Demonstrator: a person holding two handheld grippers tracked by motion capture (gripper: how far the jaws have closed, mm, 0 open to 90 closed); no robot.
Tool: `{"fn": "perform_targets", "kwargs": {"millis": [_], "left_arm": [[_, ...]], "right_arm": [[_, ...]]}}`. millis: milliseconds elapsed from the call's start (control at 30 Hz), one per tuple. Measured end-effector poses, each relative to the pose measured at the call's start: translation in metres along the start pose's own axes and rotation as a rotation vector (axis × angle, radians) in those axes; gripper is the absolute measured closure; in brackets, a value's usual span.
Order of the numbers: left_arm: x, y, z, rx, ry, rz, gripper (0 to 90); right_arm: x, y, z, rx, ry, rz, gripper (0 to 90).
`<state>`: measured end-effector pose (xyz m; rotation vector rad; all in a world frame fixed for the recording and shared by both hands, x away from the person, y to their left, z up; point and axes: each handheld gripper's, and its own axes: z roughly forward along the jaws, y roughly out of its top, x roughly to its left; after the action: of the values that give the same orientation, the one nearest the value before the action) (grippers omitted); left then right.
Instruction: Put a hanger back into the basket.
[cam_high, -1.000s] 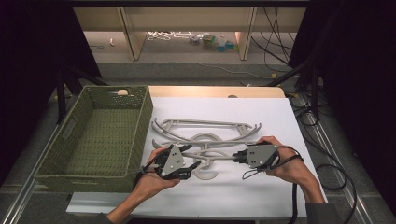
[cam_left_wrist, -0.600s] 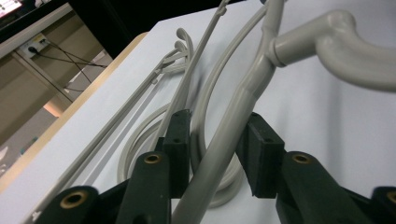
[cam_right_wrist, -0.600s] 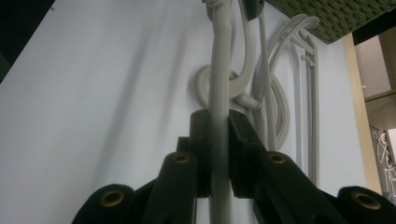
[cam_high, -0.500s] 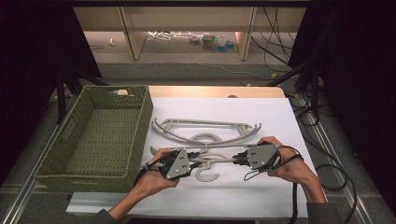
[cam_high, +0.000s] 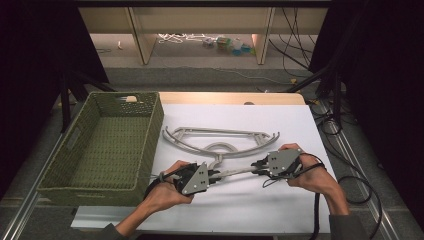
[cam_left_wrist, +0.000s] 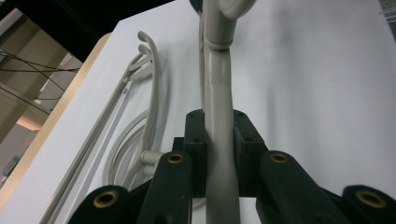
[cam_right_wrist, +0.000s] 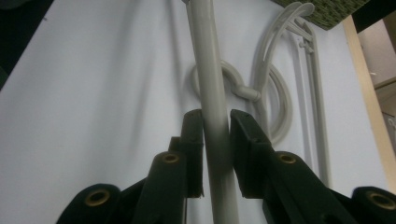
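A green woven basket (cam_high: 100, 145) is set at the left edge of the white surface (cam_high: 280, 125), with a second grey hanger (cam_high: 220, 137) lying flat just right of it, toward the far edge. Near the front edge, a grey plastic hanger (cam_high: 235, 171) is spanned between the two grippers. The left gripper (cam_high: 212, 176) is seen with its fingers (cam_left_wrist: 196, 140) just closed and clamped on one end of the hanger's bar, both pads pressing the bar in the left gripper view. At the right, the right gripper (cam_high: 256, 167) is seen with its fingers (cam_right_wrist: 247, 140) just eased slightly apart; in the right gripper view the bar runs between them, one pad touching and a thin gap at the other, so a firm hold cannot be told
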<state>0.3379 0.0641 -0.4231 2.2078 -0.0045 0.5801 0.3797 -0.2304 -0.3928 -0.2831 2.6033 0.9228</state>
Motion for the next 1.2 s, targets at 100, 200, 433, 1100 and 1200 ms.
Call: {"fn": "perform_targets", "kwargs": {"millis": [100, 200, 433, 1100, 1200], "left_arm": [[0.003, 0.005, -0.006, 0.0, -0.019, -0.048, 79.3], [0.008, 0.006, -0.011, 0.013, -0.022, -0.147, 79.3], [0.022, -0.001, -0.018, 0.013, -0.025, -0.317, 79.3], [0.046, -0.017, -0.062, -0.114, -0.096, -0.684, 79.3], [0.049, -0.017, -0.079, -0.136, -0.089, -0.718, 79.3]], "right_arm": [[-0.002, -0.001, 0.0, -0.017, -0.024, 0.028, 67.5], [-0.003, 0.002, -0.009, -0.038, -0.084, 0.089, 53.6], [0.002, 0.01, -0.029, -0.045, -0.188, 0.207, 42.1], [0.05, -0.005, -0.034, -0.214, -0.459, 0.62, 21.5], [0.057, -0.009, -0.032, -0.217, -0.447, 0.635, 21.9]]}}
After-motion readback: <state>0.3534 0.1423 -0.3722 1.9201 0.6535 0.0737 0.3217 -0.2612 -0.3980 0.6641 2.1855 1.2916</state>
